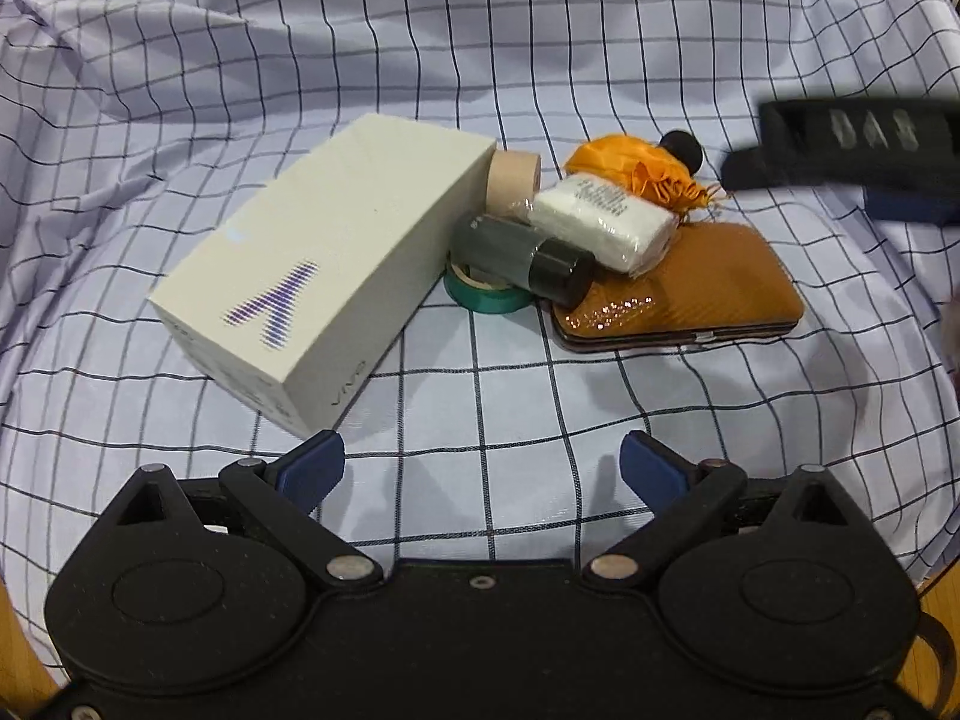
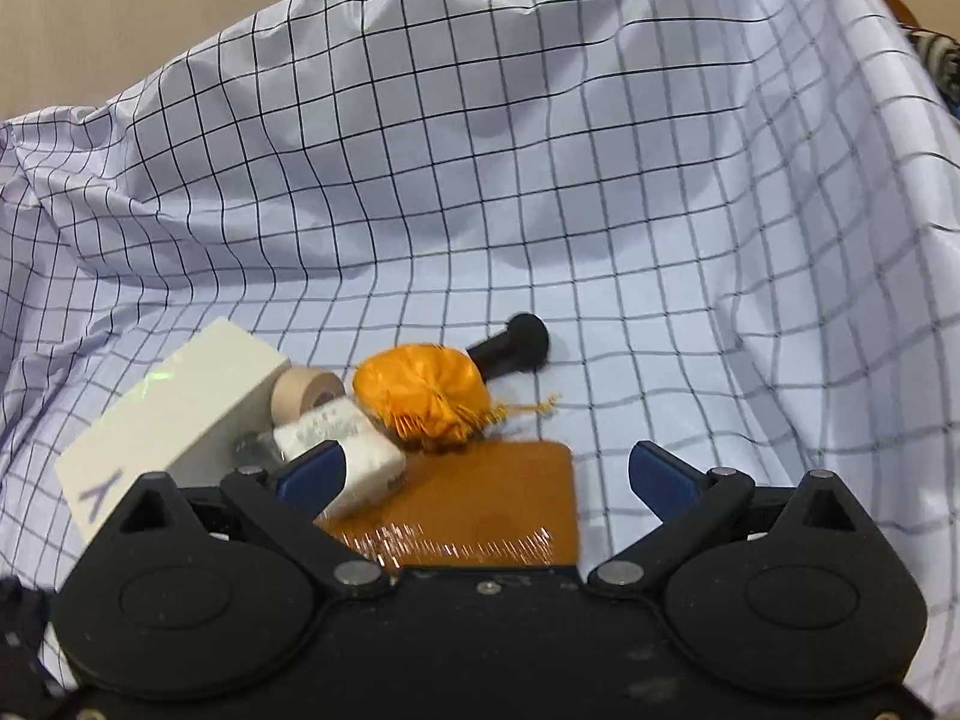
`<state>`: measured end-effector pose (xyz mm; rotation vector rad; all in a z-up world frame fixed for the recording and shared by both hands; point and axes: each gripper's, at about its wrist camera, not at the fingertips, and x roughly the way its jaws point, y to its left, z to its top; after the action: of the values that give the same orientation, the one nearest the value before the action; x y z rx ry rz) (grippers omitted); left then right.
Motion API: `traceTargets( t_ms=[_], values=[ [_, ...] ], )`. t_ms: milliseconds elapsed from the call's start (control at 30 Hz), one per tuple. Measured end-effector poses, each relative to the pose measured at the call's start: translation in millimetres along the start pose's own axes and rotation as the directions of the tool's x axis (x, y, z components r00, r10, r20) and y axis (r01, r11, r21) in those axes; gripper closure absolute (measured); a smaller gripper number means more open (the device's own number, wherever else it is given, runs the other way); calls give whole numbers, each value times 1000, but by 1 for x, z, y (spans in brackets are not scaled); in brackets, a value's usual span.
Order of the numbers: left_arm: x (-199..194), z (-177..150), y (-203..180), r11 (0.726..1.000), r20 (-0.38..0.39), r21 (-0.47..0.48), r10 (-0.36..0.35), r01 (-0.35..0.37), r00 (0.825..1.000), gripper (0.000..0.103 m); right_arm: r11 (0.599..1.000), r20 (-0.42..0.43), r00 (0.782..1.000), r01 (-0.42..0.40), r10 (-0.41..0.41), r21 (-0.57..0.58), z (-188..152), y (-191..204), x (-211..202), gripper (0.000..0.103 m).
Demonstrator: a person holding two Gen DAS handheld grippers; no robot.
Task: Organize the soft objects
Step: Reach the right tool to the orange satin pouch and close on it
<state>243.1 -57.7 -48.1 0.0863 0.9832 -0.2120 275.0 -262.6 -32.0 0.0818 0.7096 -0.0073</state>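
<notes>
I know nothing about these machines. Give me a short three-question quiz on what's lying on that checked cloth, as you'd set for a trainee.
1. True or false: the left gripper holds something.
2. What lies on the brown leather case? A) plastic-wrapped white tissue pack B) white cardboard box C) a red mug
3. Fill in: the dark grey cylindrical bottle rests on a green ____ roll.

Key: 1 false, it is open and empty; 2 A; 3 tape.

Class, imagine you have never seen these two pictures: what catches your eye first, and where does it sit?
A small heap of things lies mid-way on the checked cloth. The big white box stands at its left, and the bright orange puff sits behind the brown case. Both grippers, left and right, hang open over the near side.
</notes>
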Motion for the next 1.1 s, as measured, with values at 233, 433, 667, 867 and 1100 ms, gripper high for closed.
traceTargets(
  t_ms=[233,433,667,867,1100],
  values=[
    [13,2,-5,1000,-33,26,-9,10,999,7,1000,-10,1000,18,-18,-3,22,10,37,2],
    [24,3,-8,999,-57,24,-26,27,998,6,1000,-42,999,7,-8,-23,31,13,61,4],
    [31,4,-6,999,-75,4,-39,39,996,2,999,-84,996,-22,19,-32,30,23,86,7],
    [34,3,-8,999,-75,9,-36,37,997,2,998,-126,992,-33,26,-52,29,29,108,26],
    [35,3,-9,999,-75,8,-37,38,997,2,997,-137,989,-61,55,-40,38,21,109,46]
  ],
)
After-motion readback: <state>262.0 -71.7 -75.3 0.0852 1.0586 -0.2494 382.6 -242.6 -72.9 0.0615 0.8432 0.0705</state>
